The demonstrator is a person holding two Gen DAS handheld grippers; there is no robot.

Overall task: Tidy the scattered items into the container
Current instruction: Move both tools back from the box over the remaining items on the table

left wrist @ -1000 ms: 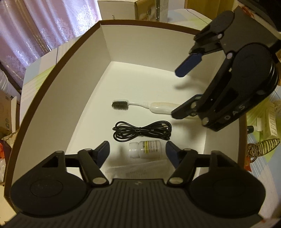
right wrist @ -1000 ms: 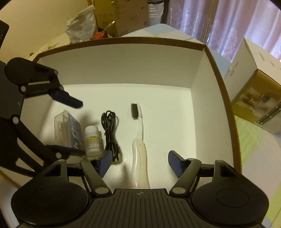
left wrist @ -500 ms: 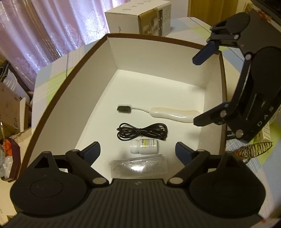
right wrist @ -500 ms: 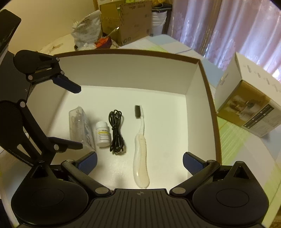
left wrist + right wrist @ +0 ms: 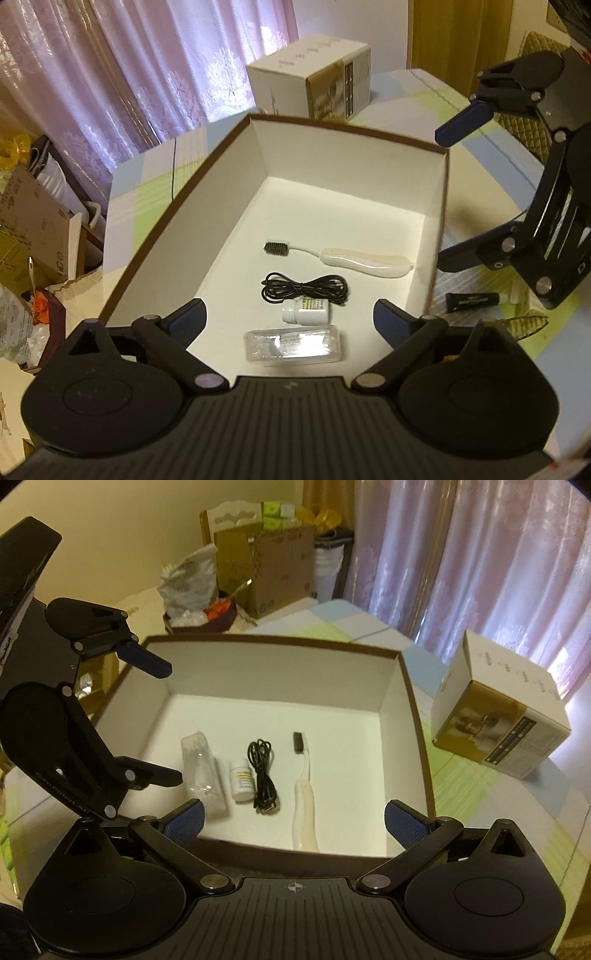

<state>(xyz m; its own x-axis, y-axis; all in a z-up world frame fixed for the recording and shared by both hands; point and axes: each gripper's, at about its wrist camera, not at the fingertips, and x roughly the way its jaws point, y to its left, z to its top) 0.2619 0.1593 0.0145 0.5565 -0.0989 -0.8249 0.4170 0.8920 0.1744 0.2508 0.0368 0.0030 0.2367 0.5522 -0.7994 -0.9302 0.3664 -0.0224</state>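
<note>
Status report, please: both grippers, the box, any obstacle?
Left gripper open, empty. Right gripper open, empty. Toothbrush, cable, bottle, clear case inside box. No obstacle.

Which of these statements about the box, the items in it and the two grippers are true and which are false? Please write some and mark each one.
1. The toothbrush lies inside the box. True.
2. The left gripper is shut on the small white bottle. False: its fingers are spread wide and hold nothing; the bottle lies on the box floor.
3. The black cable lies between the bottle and the toothbrush. True.
4. The right gripper holds the clear plastic case. False: it is open and empty, and the case lies in the box.
5. A black tube lies outside the box. True.
</note>
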